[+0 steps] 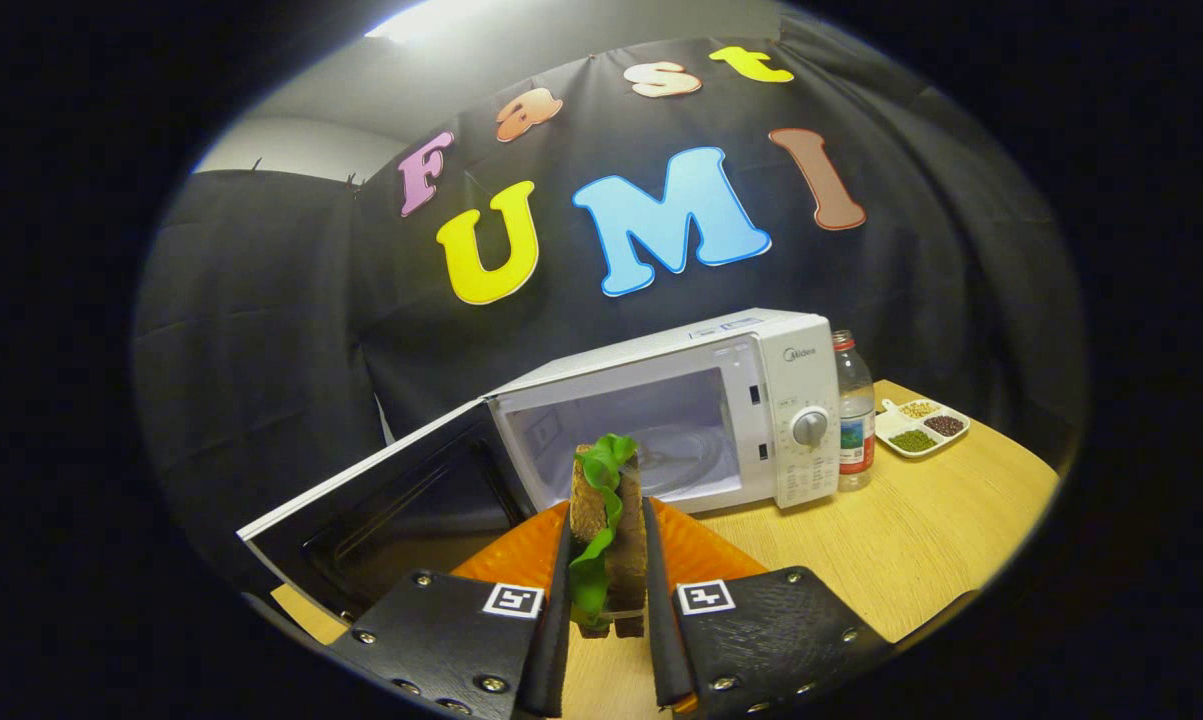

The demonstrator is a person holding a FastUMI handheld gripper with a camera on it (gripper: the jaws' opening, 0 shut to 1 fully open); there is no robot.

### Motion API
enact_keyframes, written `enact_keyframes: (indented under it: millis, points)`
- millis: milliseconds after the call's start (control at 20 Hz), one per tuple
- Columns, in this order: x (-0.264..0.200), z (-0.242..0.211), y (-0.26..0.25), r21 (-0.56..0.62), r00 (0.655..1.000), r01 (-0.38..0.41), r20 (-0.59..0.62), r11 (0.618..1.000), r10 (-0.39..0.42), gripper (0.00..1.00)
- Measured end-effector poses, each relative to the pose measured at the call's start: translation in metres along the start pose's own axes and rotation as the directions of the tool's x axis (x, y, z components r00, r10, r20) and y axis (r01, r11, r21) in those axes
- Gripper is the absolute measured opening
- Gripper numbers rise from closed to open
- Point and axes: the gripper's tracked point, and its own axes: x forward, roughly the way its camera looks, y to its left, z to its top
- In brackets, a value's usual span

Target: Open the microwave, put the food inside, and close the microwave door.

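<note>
Sandwich with a green leaf, upright, pinched between both fingers of the tool, above an orange plate on the wooden counter. Just beyond, white microwave, door swung wide open to the left, cavity bare. Beside its right wall, a bottle; farther right, a small divided dish of grains.

Bottle beside divided dish of seeds, wooden table
</note>
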Motion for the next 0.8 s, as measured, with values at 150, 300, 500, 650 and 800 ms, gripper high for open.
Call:
enact_keyframes:
  millis: [150,300,500,650,800]
  points:
    - [0.035,0.004,0.012,-0.003,1.000,0.010,-0.003,1.000,-0.010,0.34]
    - [0.067,0.009,0.022,-0.011,1.000,0.018,0.006,1.000,-0.017,0.34]
    - [0.112,0.011,0.023,-0.048,0.999,0.052,0.016,0.997,-0.051,0.34]
    - [0.146,0.006,0.021,-0.057,0.998,0.066,0.011,0.996,-0.065,0.34]
    - [0.179,-0.002,0.015,-0.078,0.996,0.087,-0.003,0.993,-0.087,0.34]
